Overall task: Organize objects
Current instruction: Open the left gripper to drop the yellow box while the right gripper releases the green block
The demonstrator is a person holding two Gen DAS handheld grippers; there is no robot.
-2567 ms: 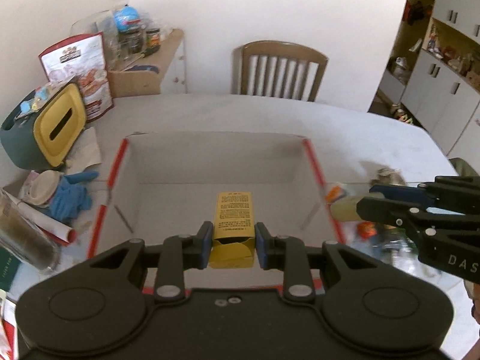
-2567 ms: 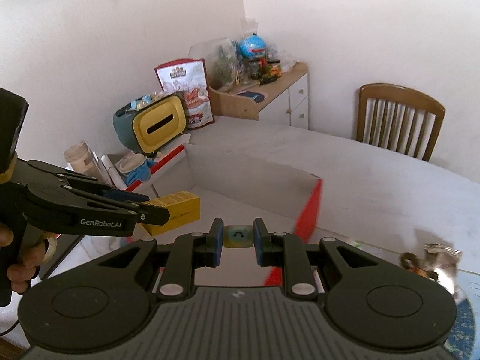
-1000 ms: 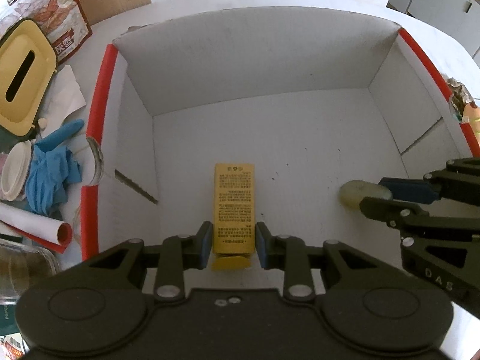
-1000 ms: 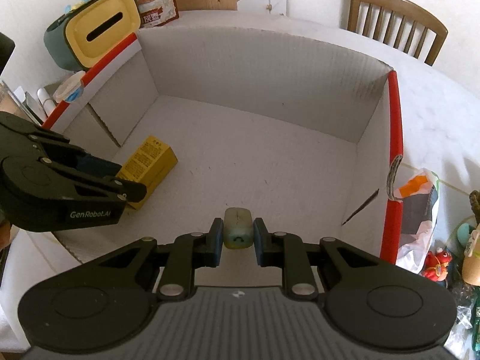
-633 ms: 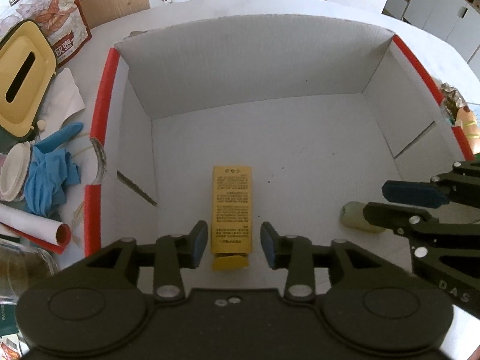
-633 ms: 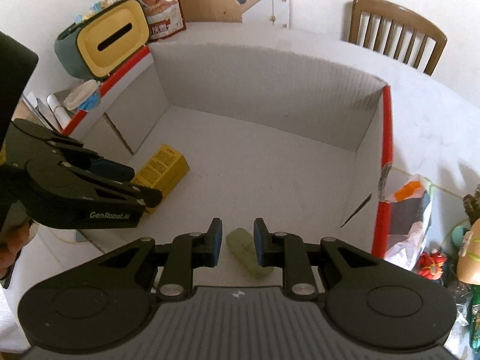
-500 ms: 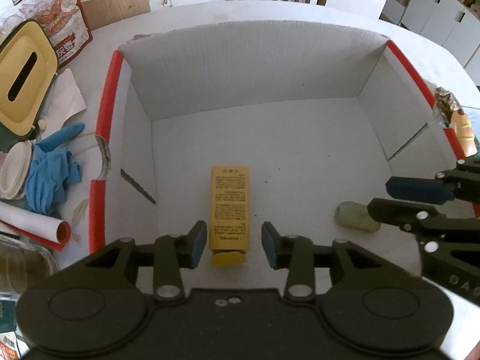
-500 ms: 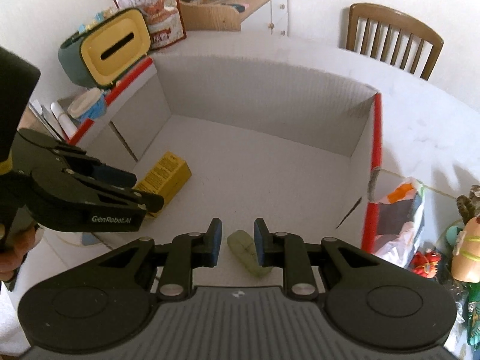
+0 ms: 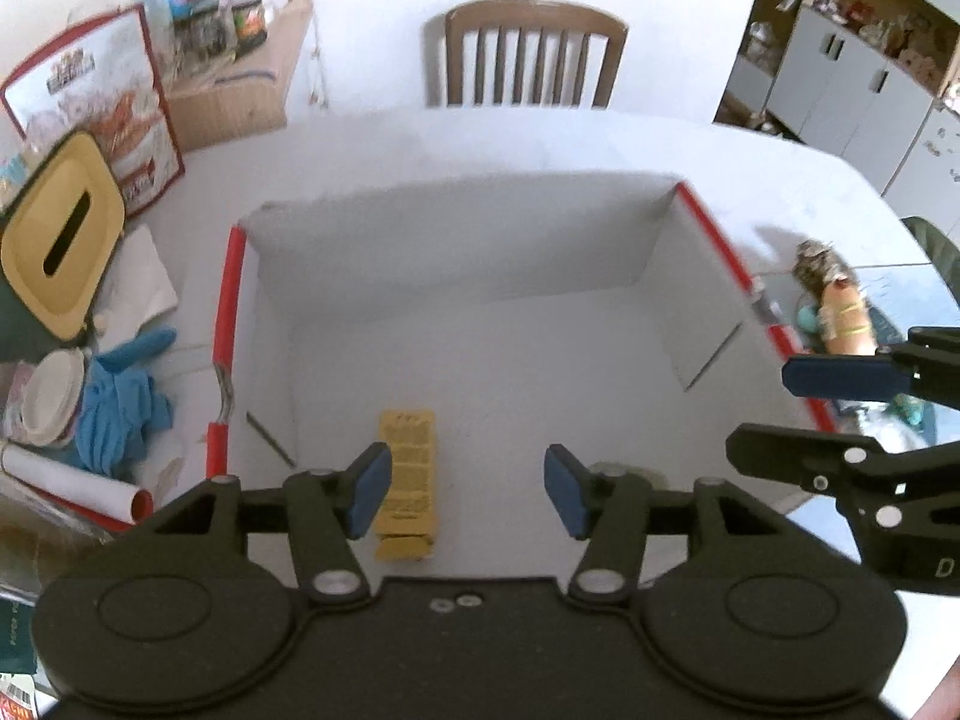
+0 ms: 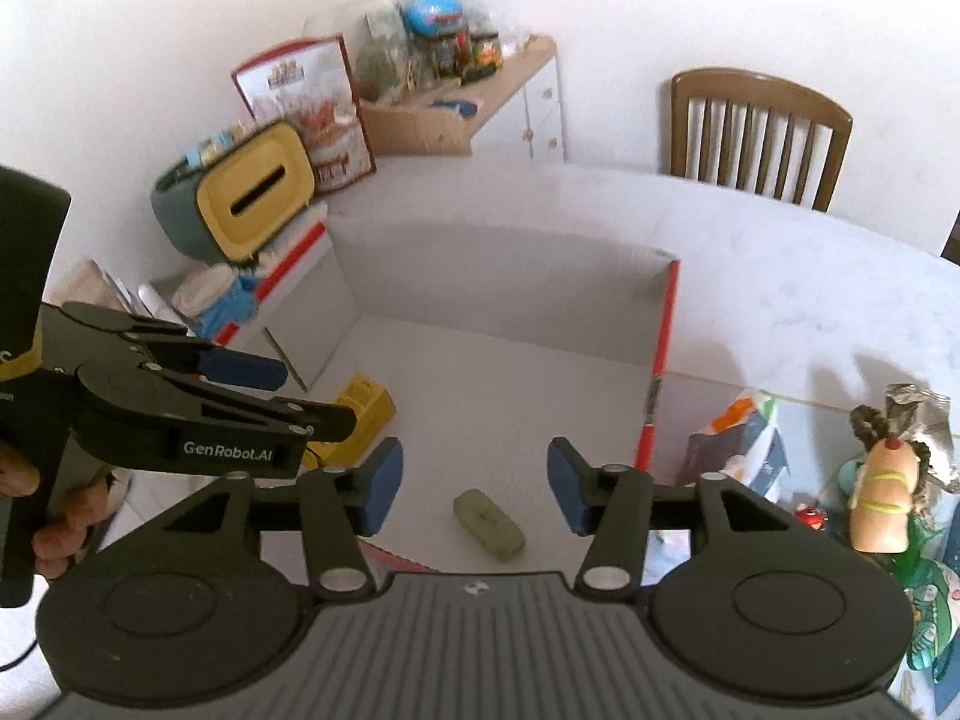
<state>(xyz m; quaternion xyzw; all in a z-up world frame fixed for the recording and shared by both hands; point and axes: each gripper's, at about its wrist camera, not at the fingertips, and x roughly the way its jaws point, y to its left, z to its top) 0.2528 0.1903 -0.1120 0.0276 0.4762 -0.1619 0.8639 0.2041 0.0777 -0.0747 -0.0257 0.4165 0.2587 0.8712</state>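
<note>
Left gripper (image 9: 467, 489) spread wide, nothing between the blue pads (image 9: 371, 491), hovering above the near edge of the white box (image 9: 462, 222) with red-taped rims. Yellow carton (image 9: 407, 483) lying flat on the box floor, just inside the left-hand pad and below it, long axis pointing away from the claw, not touched by either pad. Right gripper (image 10: 471, 483) also spread wide and empty, held over the near rim of the same box. Small pale green bar (image 10: 489, 522) lying on the box floor below and between the right claw's pads (image 10: 379, 486), tilted diagonally, clear of both. Same bar mostly hidden behind the left claw's right finger in the left wrist view. From the right wrist view, left gripper body to the left with "GenRobot.AI" lettering, held by a hand (image 10: 45, 516) at the far left edge, yellow carton partly behind its tips. From the left wrist view, right gripper's fingers entering from the right edge, above the box's right rim. Beyond the left claw on the left: blue glove (image 9: 123, 396), yellow-lidded bin (image 9: 63, 234), snack bag (image 9: 102, 114). Hot dog toy (image 10: 885, 498) and crumpled wrappers right of the right claw, outside the box. Wooden chair (image 9: 525, 54) straight ahead past the table (image 9: 540, 138).
</note>
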